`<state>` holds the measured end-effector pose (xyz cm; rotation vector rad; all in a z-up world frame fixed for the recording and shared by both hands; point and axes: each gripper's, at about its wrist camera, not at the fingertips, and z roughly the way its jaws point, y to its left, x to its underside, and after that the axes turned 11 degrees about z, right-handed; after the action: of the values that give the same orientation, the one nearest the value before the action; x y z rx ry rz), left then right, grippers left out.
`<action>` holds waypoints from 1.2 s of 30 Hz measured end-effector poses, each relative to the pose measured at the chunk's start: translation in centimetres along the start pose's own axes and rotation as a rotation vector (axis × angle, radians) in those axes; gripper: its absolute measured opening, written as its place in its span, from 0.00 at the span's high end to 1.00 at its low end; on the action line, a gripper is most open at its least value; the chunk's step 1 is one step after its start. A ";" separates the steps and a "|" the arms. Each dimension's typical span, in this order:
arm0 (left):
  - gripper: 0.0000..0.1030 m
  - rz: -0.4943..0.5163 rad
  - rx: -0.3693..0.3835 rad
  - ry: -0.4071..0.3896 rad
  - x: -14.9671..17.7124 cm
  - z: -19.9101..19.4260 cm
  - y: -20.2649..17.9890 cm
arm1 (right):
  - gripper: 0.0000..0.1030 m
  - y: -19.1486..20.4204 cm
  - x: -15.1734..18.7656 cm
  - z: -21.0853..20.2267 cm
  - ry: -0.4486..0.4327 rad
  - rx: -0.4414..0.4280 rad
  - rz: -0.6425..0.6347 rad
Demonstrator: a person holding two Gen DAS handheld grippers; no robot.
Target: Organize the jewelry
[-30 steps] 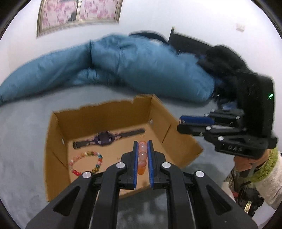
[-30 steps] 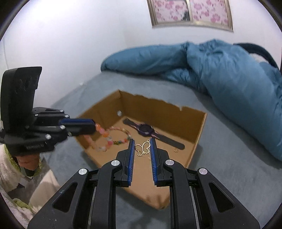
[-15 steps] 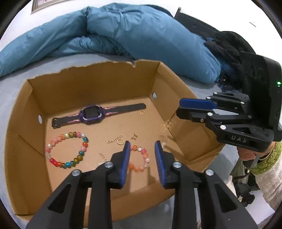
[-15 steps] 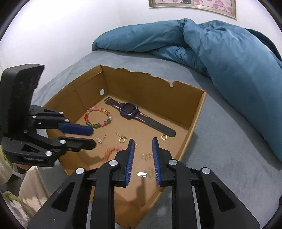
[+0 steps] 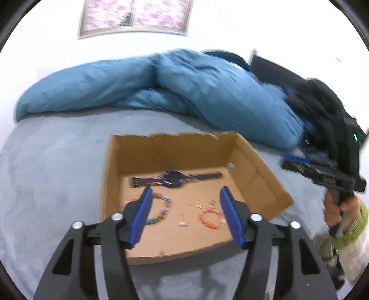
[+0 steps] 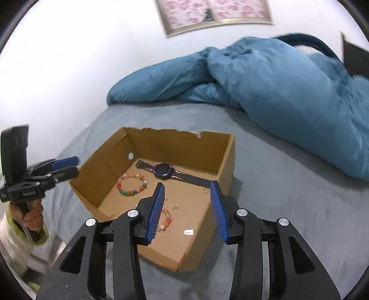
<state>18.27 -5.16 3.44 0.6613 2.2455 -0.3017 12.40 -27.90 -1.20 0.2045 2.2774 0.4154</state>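
**Jewelry lying loose in a cardboard box on the bed**

Grey bedding covers the bed (image 5: 50, 175), with a rumpled blue duvet (image 5: 184, 87) heaped along its far edge under a framed floral picture (image 5: 136, 16) on the white wall.

Left wrist view: an open cardboard box (image 5: 110, 166) sits on the bed toward its near edge. On the box floor a purple watch (image 5: 173, 178) lies flat along the far wall, a multicoloured bead bracelet (image 5: 161, 210) lies near the left wall, an orange-pink bead bracelet (image 5: 211, 218) lies toward the right, and small gold pieces (image 5: 198, 204) are scattered between them, too blurred to tell apart. The left hand-held gripper (image 5: 185, 217) hangs over the near part of the box, its jaws opening and spread wide, nothing between them; its left finger covers part of the multicoloured bracelet. At the right edge the right hand-held gripper (image 5: 297, 161) is blurred, gripped by a hand (image 5: 339, 210) in a green-cuffed sleeve, in front of a dark bundle (image 5: 322, 103).

Right wrist view: the right hand-held gripper (image 6: 188, 208) hangs over the box's near right corner, its jaws opening and apart, holding nothing. Its left finger hides part of the orange-pink bracelet (image 6: 166, 219). A small white tag (image 6: 188, 232) lies near the box's front, a gold ring (image 6: 205, 190) beside the watch strap (image 6: 193, 178). The left hand-held gripper (image 6: 66, 166) points at the box's left wall from outside.
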 end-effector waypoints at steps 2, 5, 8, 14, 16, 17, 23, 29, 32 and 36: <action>0.29 -0.046 -0.054 -0.002 0.2 -0.4 1.6 | 0.58 -0.6 0.5 0.1 0.024 0.002 0.060; 0.26 -0.152 -0.098 0.089 0.9 0.9 4.2 | 0.58 -1.3 1.4 1.4 0.094 -0.007 0.158; 0.26 -0.314 -0.024 0.200 2.5 3.5 6.6 | 0.58 -1.6 2.3 2.9 0.159 -0.006 0.228; 0.25 -0.401 0.058 0.237 4.0 5.0 6.5 | 0.49 -0.2 3.2 4.4 0.219 0.063 0.246; 0.25 -0.376 0.033 0.241 3.8 5.0 5.9 | 0.49 0.4 3.3 4.3 0.210 0.095 0.240; 0.25 -0.377 0.028 0.242 3.8 5.0 5.7 | 0.49 0.5 3.3 4.3 0.209 0.109 0.236; 0.25 -0.355 0.001 0.256 3.7 3.8 5.0 | 0.48 1.1 4.0 3.5 0.177 0.140 0.246; 0.25 -0.339 -0.019 0.239 4.8 0.6 3.7 | 0.48 1.8 5.2 1.5 0.150 0.131 0.263; 0.25 -0.345 -0.018 0.237 5.9 -0.8 3.1 | 0.48 1.9 6.2 0.2 0.141 0.123 0.261; 0.25 -0.345 -0.014 0.235 7.3 -2.3 2.2 | 0.48 1.8 7.3 -0.5 0.144 0.121 0.269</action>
<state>13.93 0.27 -0.36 0.3094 2.5850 -0.3930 7.13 -24.33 -5.24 0.5631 2.4268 0.4423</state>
